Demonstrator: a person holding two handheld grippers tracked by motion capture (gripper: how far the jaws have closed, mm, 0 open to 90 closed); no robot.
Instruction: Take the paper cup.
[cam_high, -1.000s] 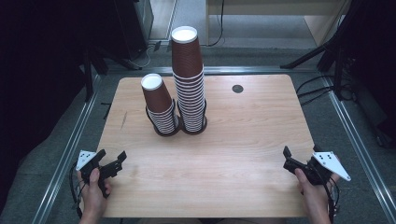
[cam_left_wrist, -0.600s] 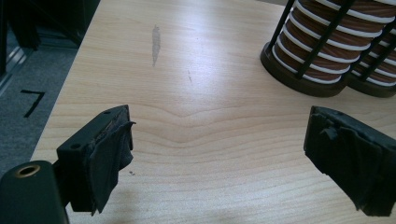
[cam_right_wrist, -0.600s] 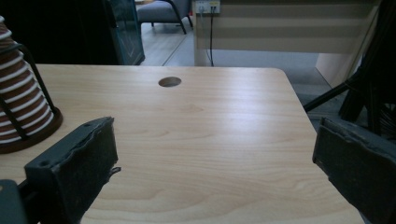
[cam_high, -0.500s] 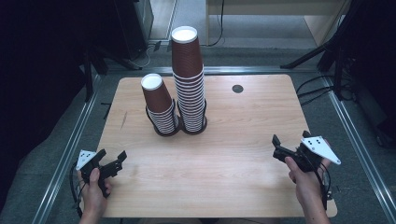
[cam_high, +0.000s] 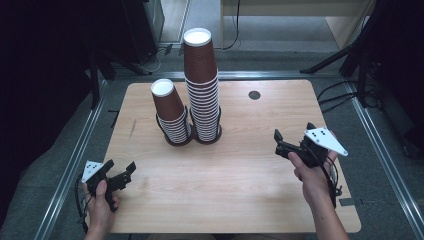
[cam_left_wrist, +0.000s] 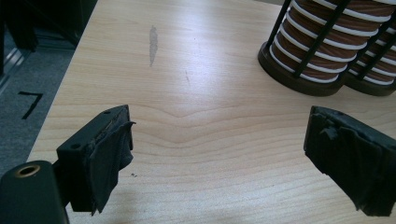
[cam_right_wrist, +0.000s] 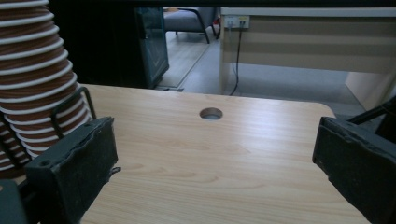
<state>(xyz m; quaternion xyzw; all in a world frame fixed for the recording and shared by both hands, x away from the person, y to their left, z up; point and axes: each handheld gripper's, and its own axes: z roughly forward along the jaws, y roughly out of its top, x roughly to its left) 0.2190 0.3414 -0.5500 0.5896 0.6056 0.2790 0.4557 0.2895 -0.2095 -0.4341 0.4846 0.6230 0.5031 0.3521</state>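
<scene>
The tall cup stack (cam_high: 202, 85) stands in its black wire holder (cam_high: 206, 135) at the table's (cam_high: 240, 180) far middle. Right of it, the right gripper (cam_high: 276, 141) is released, aimed toward it. The left gripper (cam_high: 120, 172), also released and empty, rests near-left of the stack, probably waiting.

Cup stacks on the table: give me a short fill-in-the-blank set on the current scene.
1. The taller cup stack stands to the ____ of the shorter cup stack in the high view.
2. Both stacks sit in black wire ____.
3. The left gripper has its jaws ____, with nothing between them.

Missing words: right; holders; open
</scene>
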